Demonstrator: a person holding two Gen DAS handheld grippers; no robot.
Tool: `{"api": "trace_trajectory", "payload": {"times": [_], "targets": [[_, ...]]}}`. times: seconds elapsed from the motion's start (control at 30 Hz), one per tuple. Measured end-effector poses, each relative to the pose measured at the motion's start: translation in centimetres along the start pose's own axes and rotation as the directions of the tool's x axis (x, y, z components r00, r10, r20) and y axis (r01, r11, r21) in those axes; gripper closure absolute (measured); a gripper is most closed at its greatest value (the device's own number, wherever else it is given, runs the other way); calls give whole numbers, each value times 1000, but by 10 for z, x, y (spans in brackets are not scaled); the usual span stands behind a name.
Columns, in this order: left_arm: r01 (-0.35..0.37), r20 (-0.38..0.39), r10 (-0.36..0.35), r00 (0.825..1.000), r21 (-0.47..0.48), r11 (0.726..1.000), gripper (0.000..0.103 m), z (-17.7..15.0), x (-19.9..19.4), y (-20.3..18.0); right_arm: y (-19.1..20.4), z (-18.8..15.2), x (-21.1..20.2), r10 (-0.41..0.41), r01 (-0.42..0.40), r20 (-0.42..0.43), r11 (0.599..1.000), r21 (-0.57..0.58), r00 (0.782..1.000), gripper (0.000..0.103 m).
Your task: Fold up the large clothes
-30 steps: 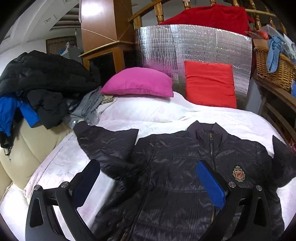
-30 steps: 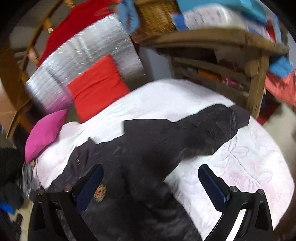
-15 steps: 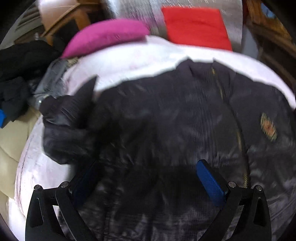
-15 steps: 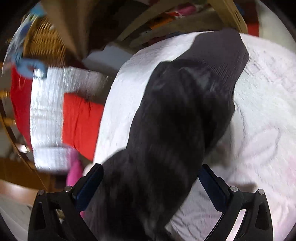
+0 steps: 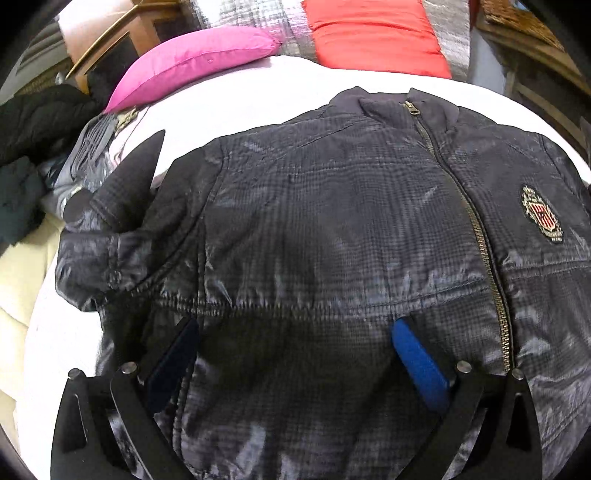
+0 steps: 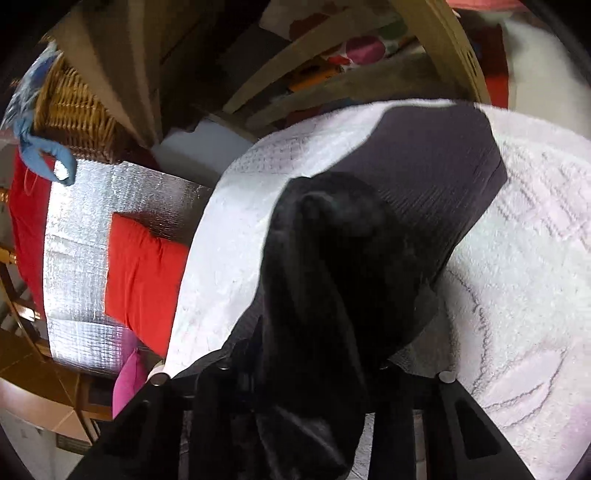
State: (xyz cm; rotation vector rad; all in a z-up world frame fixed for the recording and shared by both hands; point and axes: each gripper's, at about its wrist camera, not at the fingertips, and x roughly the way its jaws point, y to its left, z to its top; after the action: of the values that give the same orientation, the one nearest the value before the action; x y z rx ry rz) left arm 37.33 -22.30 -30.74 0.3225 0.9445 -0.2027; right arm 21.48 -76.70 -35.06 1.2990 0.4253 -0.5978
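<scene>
- Left gripper (image 5: 291, 354): jaws wide, nothing clamped; blue pads (image 5: 419, 369) sit low over the jacket front, near the waist seam. Touching the fabric or just above it, can't tell.
- Right gripper (image 6: 303, 373): jaws closing, dark sleeve (image 6: 332, 280) bunched between them. Fingers mostly buried in the fabric, pads not visible, so a firm pinch can't be confirmed.
- Jacket (image 5: 332, 221): dark, shiny, lying front up on the bed (image 5: 258, 92), zip (image 5: 476, 229) closed, collar at the far end, crest patch (image 5: 541, 218) on the chest right of the zip in the left view.
- Jacket's other sleeve (image 5: 110, 206) lies crumpled at the left side in the left view, cuff pointing up the bed.
- Sleeve in the right view runs away from the gripper across the white quilt, cuff (image 6: 436, 155) near the far edge.
- Pink pillow (image 5: 195, 59) and red pillow (image 5: 373, 33) beyond the collar, against a silver foil panel (image 6: 77, 236).
- Pile of dark clothes (image 5: 29, 147) off the left edge of the bed.
- Wicker basket (image 6: 74, 114) on wooden shelving past the bed in the right view.
</scene>
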Motion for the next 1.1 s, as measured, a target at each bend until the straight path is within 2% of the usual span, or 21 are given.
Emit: {"api": "trace_trajectory", "payload": {"times": [0.17, 0.3, 0.37, 0.43, 0.57, 0.7, 0.87, 0.9, 0.93, 0.97, 1.03, 1.07, 1.1], "targets": [[21, -21, -23, 1000, -78, 997, 0, -10, 0, 11, 38, -12, -31, 59, -52, 54, 992, -118, 997, 76], [-13, -37, 13, 999, -11, 1000, 0, -5, -6, 6, 83, -35, -57, 157, -139, 55, 960, -241, 986, 76], [-18, -13, 18, 1000, 16, 1000, 0, 0, -13, 3, 105, -54, -70, 206, -188, 34, 937, -293, 978, 76], [-38, 76, 39, 996, -10, 999, 0, 6, -34, 7, 116, -80, -88, 256, -244, -9, 910, -334, 967, 76], [-64, 187, 76, 979, -69, 996, 0, 14, -62, 24, 149, -134, -96, 314, -333, -114, 855, -397, 943, 76], [-95, 222, 114, 968, -95, 991, 0, 20, -72, 36, 156, -187, -97, 342, -415, -246, 823, -387, 907, 76], [-92, 252, 113, 961, -93, 991, 0, 22, -85, 41, 141, -243, -74, 304, -449, -402, 826, -340, 864, 76], [-93, 252, 114, 961, -92, 991, 0, 21, -87, 43, 138, -247, -65, 301, -456, -431, 830, -320, 851, 76], [-88, 251, 110, 962, -97, 991, 0, 20, -88, 46, 133, -258, -58, 298, -466, -475, 837, -288, 828, 75], [-80, 250, 104, 963, -101, 992, 0, 20, -88, 47, 126, -269, -55, 293, -469, -508, 844, -260, 810, 73], [-43, 238, 71, 969, -119, 992, 0, 21, -89, 47, 126, -273, -37, 262, -451, -563, 863, -226, 784, 50], [-4, 225, 32, 974, -127, 992, 0, 22, -89, 49, 124, -276, -33, 250, -441, -583, 872, -211, 773, 15], [27, 221, 3, 975, -131, 991, 0, 21, -91, 48, 123, -277, -33, 256, -442, -590, 876, -193, 766, 3]]}}
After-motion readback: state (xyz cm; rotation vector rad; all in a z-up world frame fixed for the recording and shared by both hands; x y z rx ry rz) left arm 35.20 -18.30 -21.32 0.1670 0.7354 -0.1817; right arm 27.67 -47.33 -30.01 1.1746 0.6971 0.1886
